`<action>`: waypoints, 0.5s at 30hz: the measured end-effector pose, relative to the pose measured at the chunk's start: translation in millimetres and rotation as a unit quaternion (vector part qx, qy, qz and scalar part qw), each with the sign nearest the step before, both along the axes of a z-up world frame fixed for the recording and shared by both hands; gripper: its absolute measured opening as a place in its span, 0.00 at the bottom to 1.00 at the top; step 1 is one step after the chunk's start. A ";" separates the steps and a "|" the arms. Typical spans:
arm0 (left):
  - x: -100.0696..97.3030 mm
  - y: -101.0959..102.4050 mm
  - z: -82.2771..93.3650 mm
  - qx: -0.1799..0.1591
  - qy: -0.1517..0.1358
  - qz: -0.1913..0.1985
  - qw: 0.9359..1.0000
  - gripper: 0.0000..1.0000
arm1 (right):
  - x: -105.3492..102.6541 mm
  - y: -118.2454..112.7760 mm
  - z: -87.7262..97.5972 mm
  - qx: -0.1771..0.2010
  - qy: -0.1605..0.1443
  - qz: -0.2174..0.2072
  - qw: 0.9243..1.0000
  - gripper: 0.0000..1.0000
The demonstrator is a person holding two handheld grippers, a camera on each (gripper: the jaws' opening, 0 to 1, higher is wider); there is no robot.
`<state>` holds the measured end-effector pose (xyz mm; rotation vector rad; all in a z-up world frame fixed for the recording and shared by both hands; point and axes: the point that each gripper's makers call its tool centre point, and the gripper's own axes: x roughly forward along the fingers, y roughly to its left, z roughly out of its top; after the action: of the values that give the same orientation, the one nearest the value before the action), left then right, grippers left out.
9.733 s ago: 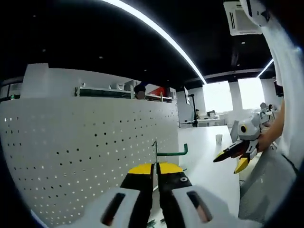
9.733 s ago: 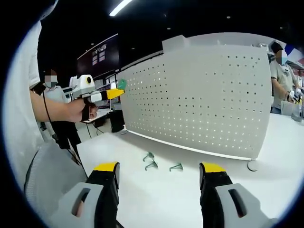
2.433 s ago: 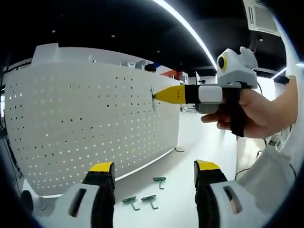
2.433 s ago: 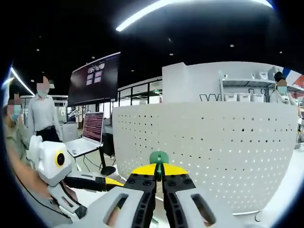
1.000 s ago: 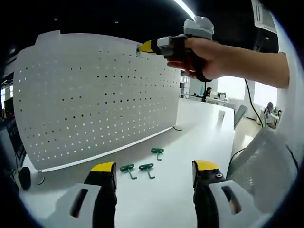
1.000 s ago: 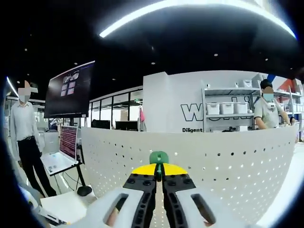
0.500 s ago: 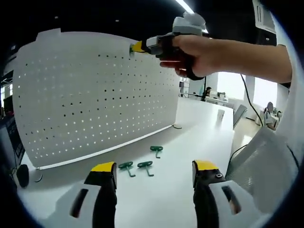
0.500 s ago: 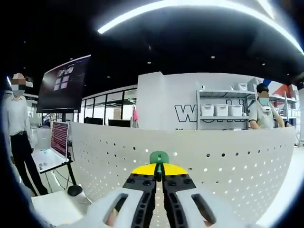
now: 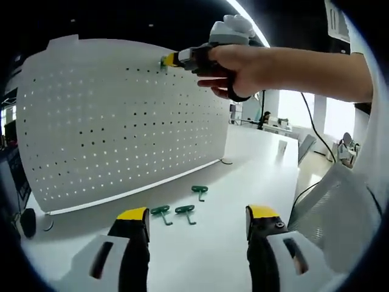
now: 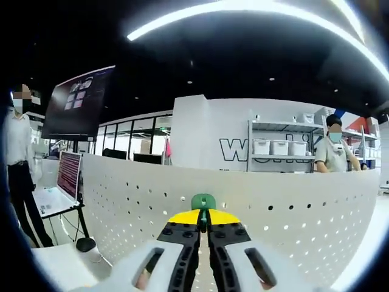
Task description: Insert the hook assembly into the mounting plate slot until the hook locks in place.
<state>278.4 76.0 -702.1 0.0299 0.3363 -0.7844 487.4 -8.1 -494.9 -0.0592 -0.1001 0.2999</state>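
Note:
A white perforated mounting plate stands upright on the white table. In the right gripper view my right gripper is shut on a green hook, close to the top rows of the plate. In the left gripper view that same right gripper, held by a hand, presses the green hook against the plate near its top edge. My left gripper is open above the table with nothing between its jaws. Three green hooks lie on the table before it.
A small round object rests on the table by the plate's left end, a cup stands far right. A person stands at left by a laptop; another person stands behind shelves.
The right gripper with the hook has moved left along the plate's top and closer to its holes. The left gripper stays open and almost still.

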 end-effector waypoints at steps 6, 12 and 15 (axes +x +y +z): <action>0.2 1.1 -0.8 -0.002 0.003 0.002 1.000 0.66 | 1.2 10.3 4.6 0.007 -0.004 0.010 1.000 0.02; 0.5 1.3 -1.6 -0.004 0.005 0.002 1.000 0.66 | 2.6 18.0 2.3 0.014 -0.001 0.014 1.000 0.02; 1.2 3.1 -1.3 -0.005 0.006 0.005 1.000 0.66 | 3.7 20.8 -0.6 0.017 0.003 0.016 1.000 0.02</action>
<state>279.6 79.1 -703.4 0.0140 0.3437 -0.7771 491.1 12.7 -495.5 -0.0224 -0.0998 0.3296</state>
